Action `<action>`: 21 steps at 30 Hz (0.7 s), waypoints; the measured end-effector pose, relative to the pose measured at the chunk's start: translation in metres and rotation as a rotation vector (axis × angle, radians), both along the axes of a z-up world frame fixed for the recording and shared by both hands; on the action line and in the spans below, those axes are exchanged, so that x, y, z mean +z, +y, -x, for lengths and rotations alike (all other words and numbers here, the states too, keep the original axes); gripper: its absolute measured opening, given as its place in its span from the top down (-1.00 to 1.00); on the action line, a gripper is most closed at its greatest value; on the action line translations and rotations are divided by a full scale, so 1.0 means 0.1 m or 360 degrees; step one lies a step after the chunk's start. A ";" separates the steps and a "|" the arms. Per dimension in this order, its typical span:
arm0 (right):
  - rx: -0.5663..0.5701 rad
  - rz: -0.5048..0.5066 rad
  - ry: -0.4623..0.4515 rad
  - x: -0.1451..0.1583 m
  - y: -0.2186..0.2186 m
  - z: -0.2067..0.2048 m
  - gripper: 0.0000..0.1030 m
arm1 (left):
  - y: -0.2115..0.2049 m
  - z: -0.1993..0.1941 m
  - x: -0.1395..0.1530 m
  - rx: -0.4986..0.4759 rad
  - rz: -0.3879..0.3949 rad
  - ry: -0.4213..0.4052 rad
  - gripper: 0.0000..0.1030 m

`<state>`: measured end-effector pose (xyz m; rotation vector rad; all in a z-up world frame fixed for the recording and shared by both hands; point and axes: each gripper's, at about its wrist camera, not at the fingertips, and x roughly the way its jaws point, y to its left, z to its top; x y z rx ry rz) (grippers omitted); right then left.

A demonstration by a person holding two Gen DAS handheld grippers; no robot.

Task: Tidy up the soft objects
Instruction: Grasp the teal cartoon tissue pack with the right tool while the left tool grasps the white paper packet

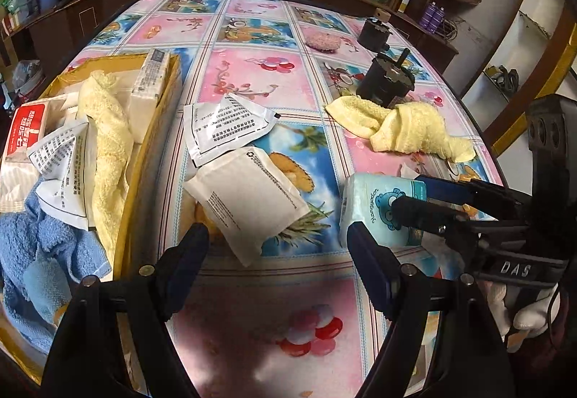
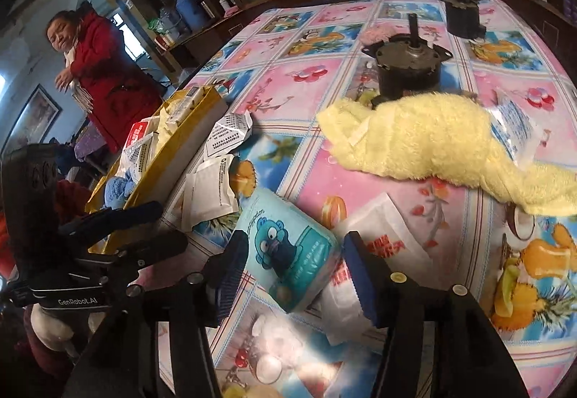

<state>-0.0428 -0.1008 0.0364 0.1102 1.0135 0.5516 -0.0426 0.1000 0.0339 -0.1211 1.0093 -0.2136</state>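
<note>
A teal tissue pack with a blue cartoon figure (image 2: pixel 288 250) lies on the table between the fingers of my right gripper (image 2: pixel 294 272), whose jaws stand open around it; it also shows in the left wrist view (image 1: pixel 375 207). My left gripper (image 1: pixel 277 261) is open and empty above the table, just short of a white paper packet (image 1: pixel 249 199). A silver printed sachet (image 1: pixel 223 127) lies behind that packet. A yellow towel (image 1: pixel 400 131) lies at the right, seen close in the right wrist view (image 2: pixel 432 145). A yellow box (image 1: pixel 133 163) at the left holds towels and packets.
Two black motors (image 1: pixel 387 80) (image 1: pixel 375 32) and a pink puff (image 1: pixel 322 41) stand at the far right of the table. A white pack with red print (image 2: pixel 382 243) lies under the tissue pack. A person in red (image 2: pixel 104 80) stands beyond the box.
</note>
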 end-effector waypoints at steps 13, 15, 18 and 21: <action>0.0231 0.0316 -0.0105 -0.21 0.59 -0.12 -0.22 | 0.18 -0.15 0.02 0.0099 0.0178 0.0065 -0.53; 0.0178 0.0293 -0.0073 -0.16 0.48 -0.10 0.13 | 0.13 -0.18 0.01 0.0088 0.0154 0.0064 -0.52; 0.0074 0.0255 -0.0030 -0.12 0.22 0.01 0.29 | 0.03 -0.28 -0.03 0.0095 0.0022 0.0060 -0.53; 0.0016 0.0248 -0.0007 -0.15 0.03 0.14 0.28 | -0.11 -0.43 -0.11 0.0109 -0.0180 0.0056 -0.58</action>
